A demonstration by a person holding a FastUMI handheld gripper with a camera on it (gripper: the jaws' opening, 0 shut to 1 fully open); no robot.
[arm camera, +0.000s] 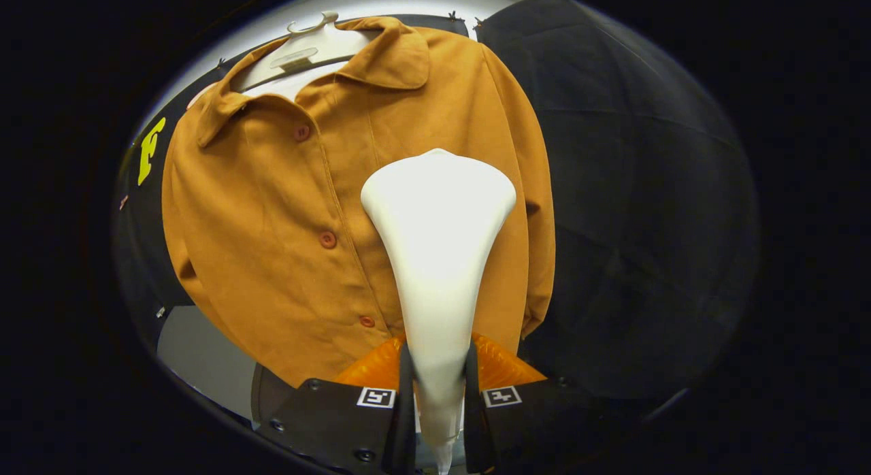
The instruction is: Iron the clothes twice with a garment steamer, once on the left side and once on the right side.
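A hand-held gripper [436,386] clamps the narrow white handle of a garment steamer [439,257], both of its black fingers [406,407] pressed against the handle's sides. The steamer widens from the fingers into a broad, rounded white head that rises in front of an orange-brown shirt [272,209]. The head sits over the shirt's front, just beside the button placket and on the side away from the yellow-lettered corner of the booth; whether it touches the cloth cannot be told. Three reddish buttons [328,239] run down the placket beside the steamer. The shirt hangs on a white hanger [303,50], its collar folded open above the steamer head, with a white inner layer showing under the hanger. One sleeve [537,243] hangs straight down just past the steamer head, against the booth's black cloth wall [646,189]. Translucent orange parts of the gripper [371,369] flank the handle just above the fingers, each finger carrying a small square black-and-white marker [376,397].
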